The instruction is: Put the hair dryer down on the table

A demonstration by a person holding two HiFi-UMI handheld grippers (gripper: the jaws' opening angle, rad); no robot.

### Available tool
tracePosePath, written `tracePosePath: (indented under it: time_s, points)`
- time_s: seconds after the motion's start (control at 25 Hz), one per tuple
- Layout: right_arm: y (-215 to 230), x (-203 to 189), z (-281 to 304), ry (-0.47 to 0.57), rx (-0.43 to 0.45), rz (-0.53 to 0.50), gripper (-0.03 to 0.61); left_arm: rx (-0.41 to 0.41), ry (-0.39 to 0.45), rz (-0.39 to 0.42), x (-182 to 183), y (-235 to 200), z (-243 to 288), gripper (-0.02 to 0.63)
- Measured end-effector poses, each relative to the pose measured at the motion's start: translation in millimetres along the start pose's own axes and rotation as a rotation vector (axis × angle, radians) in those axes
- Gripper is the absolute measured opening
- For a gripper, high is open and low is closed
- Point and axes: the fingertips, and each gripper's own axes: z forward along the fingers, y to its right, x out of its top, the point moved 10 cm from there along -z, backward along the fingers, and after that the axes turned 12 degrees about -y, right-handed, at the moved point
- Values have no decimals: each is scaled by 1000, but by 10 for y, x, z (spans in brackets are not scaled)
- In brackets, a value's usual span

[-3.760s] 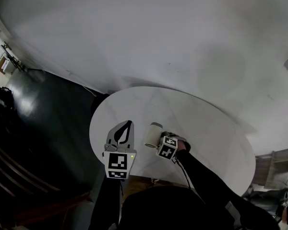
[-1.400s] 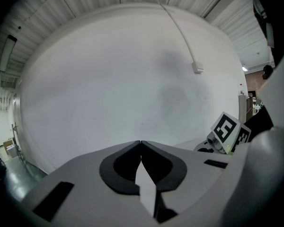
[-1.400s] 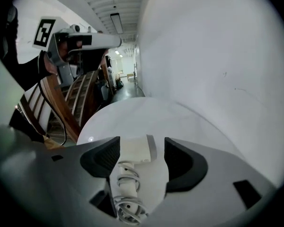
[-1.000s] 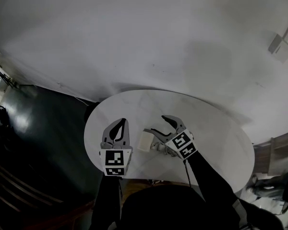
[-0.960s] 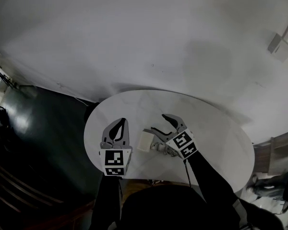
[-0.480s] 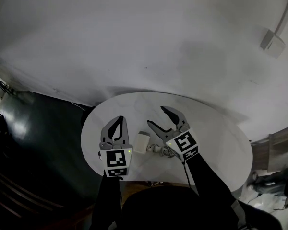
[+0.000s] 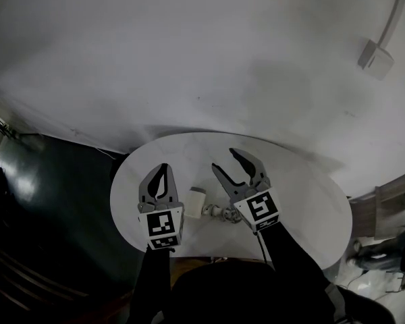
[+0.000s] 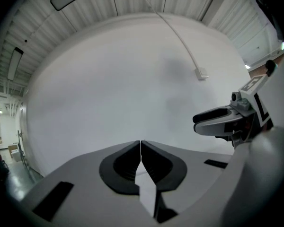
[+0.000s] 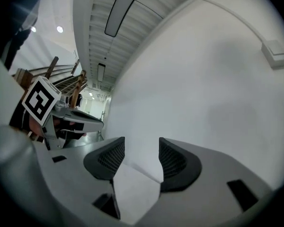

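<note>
Hair dryer down on the table, both grippers clear of it

Head view: the small cream plastic hair dryer (image 7: 198,201) lies on its side on the round white table (image 7: 304,201), between the left gripper (image 7: 162,176) and the right gripper (image 7: 225,161). It sits back beside their bodies, nearer the person than either set of fingertips, and neither touches it. It looks like a rigid, smooth, fairly light shell, heavier at the barrel, so the narrow handle would probably give the surest hold.
Left gripper view: the left gripper (image 8: 140,148) has its jaws pressed together on nothing and faces the pale wall. The dryer is out of sight.
Right gripper view: the right gripper (image 9: 142,148) has been closing partway, yet its jaws stand apart with nothing between them. No dryer shows here either.
</note>
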Motion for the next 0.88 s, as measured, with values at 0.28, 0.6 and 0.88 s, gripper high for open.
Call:
tracePosePath:
  time_s: [0.28,0.6,0.88]
  points:
    - [66,23,-108,37,-49,13,28,-86,29,-40,-9,55,36,17]
    - [100,-27,-77,19,-50,31,26,-116,22,-34,15,150,90,17]
    - [125,-92,-30,13,-64,44,28,-137,47,-56,7,166,90,17]
